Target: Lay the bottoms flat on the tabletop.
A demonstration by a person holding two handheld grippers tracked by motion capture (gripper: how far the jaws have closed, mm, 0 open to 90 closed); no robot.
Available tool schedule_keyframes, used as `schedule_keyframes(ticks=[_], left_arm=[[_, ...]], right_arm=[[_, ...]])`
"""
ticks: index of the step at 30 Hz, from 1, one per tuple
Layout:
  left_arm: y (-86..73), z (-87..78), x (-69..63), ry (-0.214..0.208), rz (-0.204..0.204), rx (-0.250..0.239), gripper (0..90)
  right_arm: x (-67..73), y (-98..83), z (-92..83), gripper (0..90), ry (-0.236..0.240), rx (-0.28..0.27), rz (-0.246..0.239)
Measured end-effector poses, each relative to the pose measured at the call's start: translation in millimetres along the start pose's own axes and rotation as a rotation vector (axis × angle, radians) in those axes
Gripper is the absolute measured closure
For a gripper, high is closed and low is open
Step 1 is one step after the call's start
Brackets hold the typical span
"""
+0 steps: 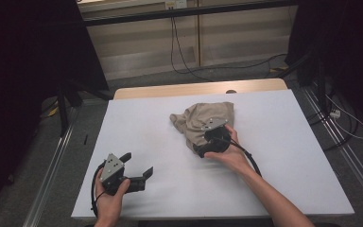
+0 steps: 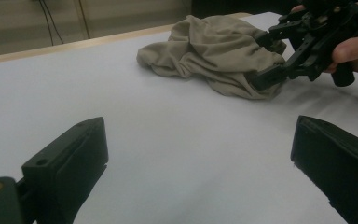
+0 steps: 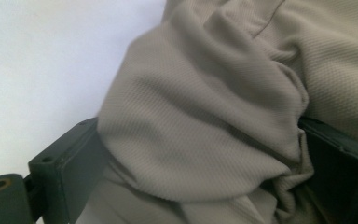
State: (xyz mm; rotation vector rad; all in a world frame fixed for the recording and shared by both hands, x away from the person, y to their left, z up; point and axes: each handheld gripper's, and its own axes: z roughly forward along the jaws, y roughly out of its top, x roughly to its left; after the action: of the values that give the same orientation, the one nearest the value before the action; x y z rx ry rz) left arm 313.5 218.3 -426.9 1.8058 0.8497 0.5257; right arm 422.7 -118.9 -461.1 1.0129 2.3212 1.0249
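Hidden: dark curtains (image 1: 23, 71) black out both sides of the room, and I can make out nothing behind them. In my right gripper view the cloth covers the inner faces of my jaws, so I cannot see whether the pads press on it. The far part of the cloth is cut off there too.
Room: pale panelled wall (image 1: 194, 42) at the back, with cables (image 1: 179, 56) hanging down it onto a grey floor (image 1: 75, 127). Metal rails (image 1: 52, 165) run along both sides of the table.
Table: white top (image 1: 146, 137), flat and bare apart from the cloth, with a wooden strip (image 1: 170, 90) along its far edge.
Cloth: one crumpled beige heap (image 1: 203, 120), right of the table's middle, lying on the white top.
Right gripper: my right gripper (image 1: 207, 146) sits at the near edge of the cloth, jaws wide and pointing into it. A thick fold bulges between them and hangs over the left jaw. The left gripper view (image 2: 265, 58) shows one jaw above the heap's edge and one low against it.
Left gripper: my left gripper (image 1: 137, 165) hovers near the front left of the table, well apart from the cloth. Its jaws are spread wide with only white table between them.
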Motion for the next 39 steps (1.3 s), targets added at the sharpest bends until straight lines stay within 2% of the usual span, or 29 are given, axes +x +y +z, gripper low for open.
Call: schedule_keyframes(ticks=[1,3,7,8,9,10,11,13,14,15,16,17,19,21,22,24,25,26,27,29,30,31,32,34,39], left_arm=[[-0.2,-0.1,0.7,0.001,0.001,0.001,3.9],[-0.1,0.0,0.8,0.0,0.001,0.004,3.9],[-0.1,0.4,0.1,-0.004,0.001,0.003,3.9],[-0.1,-0.1,0.1,-0.004,0.004,0.005,3.9],[-0.2,-0.2,0.2,-0.005,0.004,0.005,3.9],[-0.2,-0.2,0.2,-0.005,0.004,0.005,3.9],[-0.4,-0.2,0.1,-0.005,-0.001,0.004,3.9],[-0.5,-0.2,0.3,-0.003,-0.001,0.005,3.9],[-0.2,0.6,0.4,-0.004,0.001,0.007,3.9],[-0.2,0.6,0.4,-0.004,0.001,0.007,3.9],[-0.2,0.9,-0.3,-0.007,0.007,0.011,4.0],[-0.2,0.9,-0.3,-0.007,0.007,0.011,3.9],[-0.1,1.0,-0.9,-0.009,0.013,0.011,3.9],[0.0,1.2,-0.6,-0.009,0.011,0.011,3.9],[-0.2,1.6,0.1,-0.006,0.006,0.009,4.0],[-0.2,1.5,0.7,-0.005,0.004,0.009,4.0],[-0.2,1.5,0.7,-0.005,0.004,0.009,3.9],[-0.2,1.3,0.9,-0.006,0.005,0.01,3.9],[-0.3,1.3,1.0,-0.006,0.004,0.009,3.9],[-0.4,1.5,1.0,-0.006,0.002,0.01,4.0],[-0.6,2.2,0.8,-0.005,0.002,0.013,4.0],[-0.6,2.2,0.8,-0.005,0.002,0.013,4.0],[-0.4,2.6,0.0,-0.005,0.002,0.012,3.9],[-0.3,2.5,-0.5,-0.008,0.006,0.014,3.9],[-0.2,3.4,-1.1,-0.009,0.013,0.025,3.9]], right_arm=[[-1.6,-0.9,4.2,2.9,0.001,0.002,-0.03],[-3.3,-1.1,6.8,2.8,-0.009,0.01,-0.05],[-9.9,-1.8,9.5,3.0,-0.028,0.01,-0.055],[-18.0,-2.4,9.9,3.5,-0.062,0.022,-0.035],[-23.3,-3.4,10.3,4.2,-0.077,0.022,-0.014],[-23.3,-3.4,10.3,4.2,-0.077,0.022,-0.014],[-32.0,-4.5,10.6,6.2,-0.085,0.027,0.036],[-33.3,-4.1,10.5,7.5,-0.085,0.028,0.033],[-33.7,-2.1,9.9,14.0,-0.081,0.043,0.028],[-33.7,-2.1,9.9,14.0,-0.081,0.043,0.028],[-37.0,-0.9,6.2,35.1,-0.106,0.047,0.024],[-40.1,-1.4,4.0,44.5,-0.126,0.048,0.018],[-44.9,-3.3,1.3,51.5,-0.132,0.043,0.025],[-44.0,-3.3,0.9,54.6,-0.138,0.044,0.018],[-40.6,-2.1,-1.3,60.3,-0.144,0.053,0.009],[-42.6,-3.0,-4.5,63.8,-0.105,0.037,0.037],[-42.6,-3.0,-4.5,63.8,-0.105,0.037,0.037],[-44.8,-3.9,-7.3,65.3,-0.074,0.026,0.064],[-46.3,-6.5,-14.7,66.2,-0.013,0.01,0.104],[-45.4,-7.5,-17.2,66.2,-0.002,0.009,0.105],[-41.8,-10.7,-23.5,66.4,0.028,-0.002,0.112],[-41.8,-10.7,-23.5,66.4,0.028,-0.002,0.112],[-37.6,-14.0,-30.9,66.5,0.06,-0.02,0.129],[-34.0,-16.2,-36.7,66.6,0.085,-0.033,0.133],[-24.4,-20.6,-50.2,66.5,0.123,-0.053,0.13]])
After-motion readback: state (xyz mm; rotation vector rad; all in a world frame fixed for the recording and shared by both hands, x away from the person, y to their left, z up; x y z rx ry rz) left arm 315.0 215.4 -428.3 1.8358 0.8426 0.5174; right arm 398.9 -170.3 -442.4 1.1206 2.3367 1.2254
